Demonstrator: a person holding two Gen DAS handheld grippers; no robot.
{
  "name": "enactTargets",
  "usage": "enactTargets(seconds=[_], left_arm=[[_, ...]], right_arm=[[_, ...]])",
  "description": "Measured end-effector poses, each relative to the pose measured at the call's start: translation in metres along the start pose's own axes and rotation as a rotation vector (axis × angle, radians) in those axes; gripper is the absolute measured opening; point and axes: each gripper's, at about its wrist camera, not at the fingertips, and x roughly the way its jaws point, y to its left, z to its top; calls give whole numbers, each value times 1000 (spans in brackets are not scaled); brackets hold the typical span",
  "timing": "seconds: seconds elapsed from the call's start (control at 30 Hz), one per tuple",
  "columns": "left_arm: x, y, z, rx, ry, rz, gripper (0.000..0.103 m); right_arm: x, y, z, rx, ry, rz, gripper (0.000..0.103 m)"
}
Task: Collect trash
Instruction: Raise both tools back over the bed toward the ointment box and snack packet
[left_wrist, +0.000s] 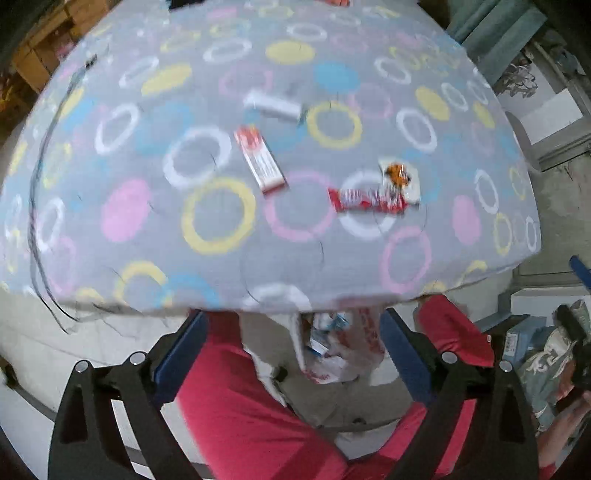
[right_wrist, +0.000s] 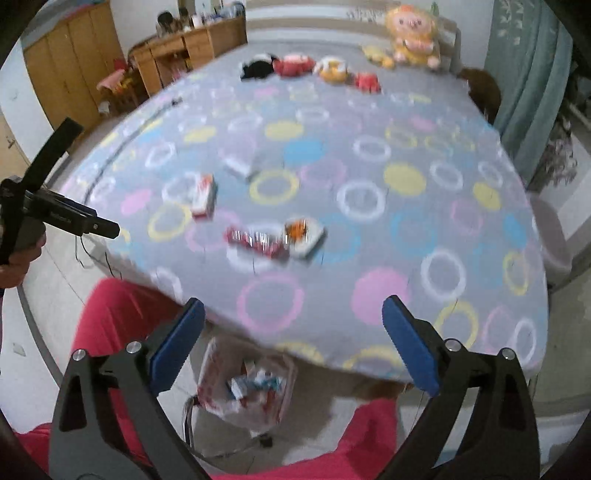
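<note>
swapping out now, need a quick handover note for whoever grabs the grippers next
Left gripper: open, nothing between the fingers.
Right gripper: open, also empty.
Trash bag: on the floor at the near edge of the bed, between the person's knees, already holding several wrappers and small boxes.
Left on the bed: a red and white box, a white box beyond it, a red wrapper, and a white packet with an orange picture touching that wrapper.
To do: drop those four into the bag.

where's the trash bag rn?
The clear plastic trash bag with red print sits on the floor below the near edge of the circle-patterned grey bedspread, between the person's red-trousered legs, low centre in both wrist views.
</note>
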Motion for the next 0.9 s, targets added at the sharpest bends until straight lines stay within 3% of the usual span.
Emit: enactTargets(seconds=[0.1,0.27,0.37,0.53,0.67,0.9], left_arm=[[-19,3,13,32,-5,15,93],[-30,9,38,3,40,-75,93],[-34,4,51,15,25,-66,93],[-24,-1,68,35,35,-59,93],[-3,0,81,44,49,-10,93],[26,14,98,10,74,8,93]], right_arm=[[-15,-3,26,-11,-41,-2,95],[-30,-8,65,-17,-88,14,96],[-30,-6,86,-39,-100,-4,96],[-7,0,109,-76,-68,-4,96],[18,2,118,-81,-30,9,96],[52,-7,129,-46,10,1,96]])
